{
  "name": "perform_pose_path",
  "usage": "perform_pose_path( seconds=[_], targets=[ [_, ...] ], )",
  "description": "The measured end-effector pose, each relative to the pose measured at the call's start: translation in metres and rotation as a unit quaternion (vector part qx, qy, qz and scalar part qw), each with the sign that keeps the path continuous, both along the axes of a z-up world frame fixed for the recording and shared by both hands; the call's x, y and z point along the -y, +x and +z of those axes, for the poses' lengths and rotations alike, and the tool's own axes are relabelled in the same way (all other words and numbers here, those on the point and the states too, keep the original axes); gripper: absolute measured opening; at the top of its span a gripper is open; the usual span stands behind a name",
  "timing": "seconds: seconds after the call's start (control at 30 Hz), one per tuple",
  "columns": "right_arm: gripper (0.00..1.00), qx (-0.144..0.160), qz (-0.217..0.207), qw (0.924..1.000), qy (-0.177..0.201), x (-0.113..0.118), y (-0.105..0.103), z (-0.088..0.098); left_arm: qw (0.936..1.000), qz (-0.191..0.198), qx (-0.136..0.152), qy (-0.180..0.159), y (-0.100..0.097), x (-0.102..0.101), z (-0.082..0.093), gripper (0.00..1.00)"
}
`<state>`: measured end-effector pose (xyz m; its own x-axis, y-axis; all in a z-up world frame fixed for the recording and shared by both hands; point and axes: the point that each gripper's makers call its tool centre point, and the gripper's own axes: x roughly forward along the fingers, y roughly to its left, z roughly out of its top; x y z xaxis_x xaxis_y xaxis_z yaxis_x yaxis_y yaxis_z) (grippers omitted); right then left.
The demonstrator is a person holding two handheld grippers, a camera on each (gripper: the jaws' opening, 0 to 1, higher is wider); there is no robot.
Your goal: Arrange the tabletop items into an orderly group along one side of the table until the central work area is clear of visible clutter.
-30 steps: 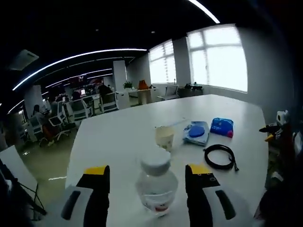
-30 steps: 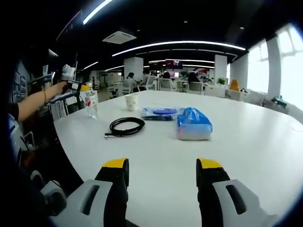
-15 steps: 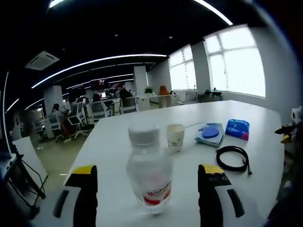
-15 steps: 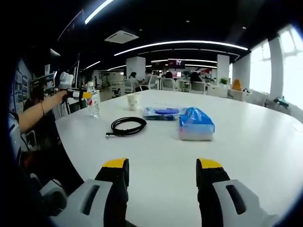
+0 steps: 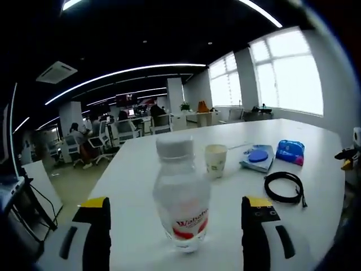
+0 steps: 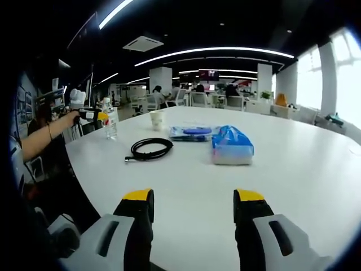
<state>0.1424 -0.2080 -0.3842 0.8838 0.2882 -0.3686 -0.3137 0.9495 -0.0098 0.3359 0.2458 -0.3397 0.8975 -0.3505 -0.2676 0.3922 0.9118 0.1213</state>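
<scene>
I'm lining my wide-open left hand-held gripper around the clear plastic water bottle, worrying an off-centre squeeze tips it, right hand-held gripper idling open.

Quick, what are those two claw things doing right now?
Left gripper: open, jaws either side of the water bottle, not gripping.
Right gripper: open, holding nothing.

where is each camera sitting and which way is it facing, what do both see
Left gripper view: rides the left tool, low over the white table's edge, facing the clear plastic water bottle standing between its open jaws.
Right gripper view: rides the right tool, looking across the table from another side; the person's forearm and the left tool show at far left beside the bottle.
Shared: bottle, paper cup, coiled black cable, blue tissue pack.
</scene>
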Motion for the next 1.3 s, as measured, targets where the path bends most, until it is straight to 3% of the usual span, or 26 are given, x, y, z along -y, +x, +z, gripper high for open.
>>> perform_pose_path(
  seconds=[0.1, 0.27, 0.37, 0.53, 0.63, 0.77, 0.9, 1.0, 1.17, 1.3],
  targets=[
    [0.54, -0.001, -0.002, 1.0000, 0.001, 0.000, 0.000, -0.001, 0.9990, 0.035, 0.026, -0.008, 0.001, -0.005, 0.004, 0.81],
    [0.54, 0.002, 0.003, 1.0000, 0.003, -0.001, 0.001, 0.000, 0.9968, 0.071, 0.036, 0.011, -0.001, -0.007, 0.001, 0.82],
    [0.54, 0.000, 0.003, 1.0000, 0.007, -0.001, 0.001, -0.001, 0.9940, 0.098, 0.043, -0.022, -0.001, -0.008, 0.002, 0.82],
    [0.54, -0.003, 0.005, 0.9999, 0.008, -0.001, 0.001, -0.003, 0.9928, 0.112, 0.044, -0.001, 0.001, -0.002, -0.010, 0.82],
    [0.54, -0.001, 0.003, 1.0000, 0.009, 0.001, -0.001, -0.002, 0.9929, 0.104, 0.056, -0.013, 0.004, 0.002, -0.006, 0.78],
    [0.54, 0.000, -0.005, 0.9999, 0.011, 0.006, 0.000, -0.002, 0.9928, 0.107, 0.054, -0.004, 0.006, 0.005, -0.007, 0.78],
    [0.53, 0.000, -0.006, 0.9999, 0.012, 0.006, 0.000, -0.003, 0.9841, 0.159, 0.078, 0.002, 0.009, -0.006, -0.004, 0.77],
    [0.53, -0.001, -0.002, 0.9999, 0.014, 0.002, 0.001, -0.003, 0.9828, 0.169, 0.075, -0.001, 0.010, -0.005, -0.010, 0.75],
    [0.53, -0.003, 0.000, 0.9999, 0.013, 0.001, 0.002, -0.004, 0.9713, 0.221, 0.086, 0.016, 0.008, -0.017, -0.014, 0.73],
    [0.52, -0.006, 0.000, 0.9998, 0.017, -0.001, 0.003, -0.007, 0.9658, 0.238, 0.101, 0.026, 0.008, -0.014, -0.013, 0.73]
  ],
)
